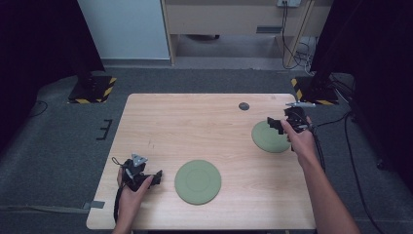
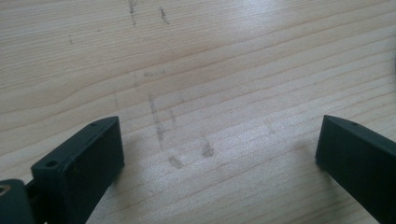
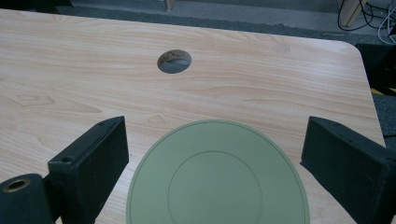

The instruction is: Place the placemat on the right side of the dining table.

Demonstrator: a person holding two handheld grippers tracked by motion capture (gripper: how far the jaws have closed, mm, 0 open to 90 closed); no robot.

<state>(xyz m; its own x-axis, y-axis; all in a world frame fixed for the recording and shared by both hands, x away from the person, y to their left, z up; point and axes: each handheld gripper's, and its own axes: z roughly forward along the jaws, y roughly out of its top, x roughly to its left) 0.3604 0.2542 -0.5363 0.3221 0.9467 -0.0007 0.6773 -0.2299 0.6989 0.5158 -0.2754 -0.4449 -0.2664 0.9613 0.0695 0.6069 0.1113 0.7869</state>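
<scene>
Two flat green plates lie upside down on the wooden surface (image 1: 160,122), their raised foot rings facing up. The far plate (image 1: 271,136) sits toward the right edge, a little short of the round cable hole (image 1: 244,106) in the surface. The near plate (image 1: 197,182) lies near the front edge, about midway across and well apart from the first.

The right gripper (image 1: 278,126) hangs over the far plate's right side, held in the person's right hand (image 1: 301,139). In the right gripper view its two black jaws stand wide apart, one to either side of the far plate (image 3: 217,175), and neither pad seems to touch the rim. Nothing is clamped, and the plate looks to rest flat on the wood. The wide spread fits a disc this broad: the jaws straddle the plate rather than pinch it, which suits either a release or the start of a grasp at the rim.

The left gripper (image 1: 155,177) rests low near the front left of the surface, just left of the near plate. In the left gripper view its jaws are also spread wide, with bare scuffed wood (image 2: 187,70) between them and nothing held. Its position reads as waiting, parked clear of the plates.
</scene>
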